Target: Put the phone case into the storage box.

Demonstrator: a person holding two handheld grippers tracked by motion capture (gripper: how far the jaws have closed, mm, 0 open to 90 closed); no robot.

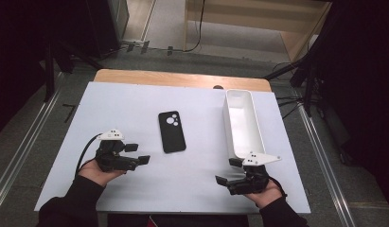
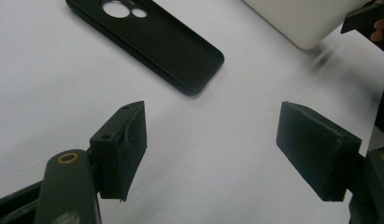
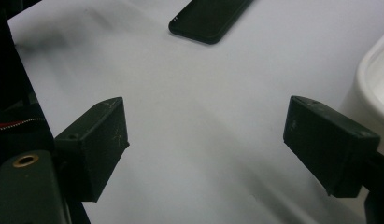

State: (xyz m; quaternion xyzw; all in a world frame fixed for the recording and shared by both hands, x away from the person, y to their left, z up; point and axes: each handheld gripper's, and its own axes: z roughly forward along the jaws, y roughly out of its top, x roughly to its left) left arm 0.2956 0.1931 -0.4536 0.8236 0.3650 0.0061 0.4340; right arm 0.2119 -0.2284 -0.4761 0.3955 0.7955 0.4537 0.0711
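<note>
White sheeting covers the table [image 1: 135, 189], and both grippers sit over its near part, each held in a hand. The left gripper [image 1: 137, 153] hovers near the left front, jaws spread wide with nothing between them; its own view shows bare surface in the gap [image 2: 210, 154]. The right gripper [image 1: 229, 171] sits near the front right, jaws likewise wide apart and empty [image 3: 206, 149], just beside the near end of the white bin [image 1: 242, 120].

Between the two grippers lies a broad stretch of bare surface, with free room on every side of the black phone case [image 1: 172, 131]. The case lies flat near the middle of the table, well apart from both grippers and from the bin. Its long axis runs near to far, slightly tilted, with the camera cut-outs at the far end.

The bin stands lengthwise along the right side, reaching almost to the far wooden edge [image 1: 182, 78].
</note>
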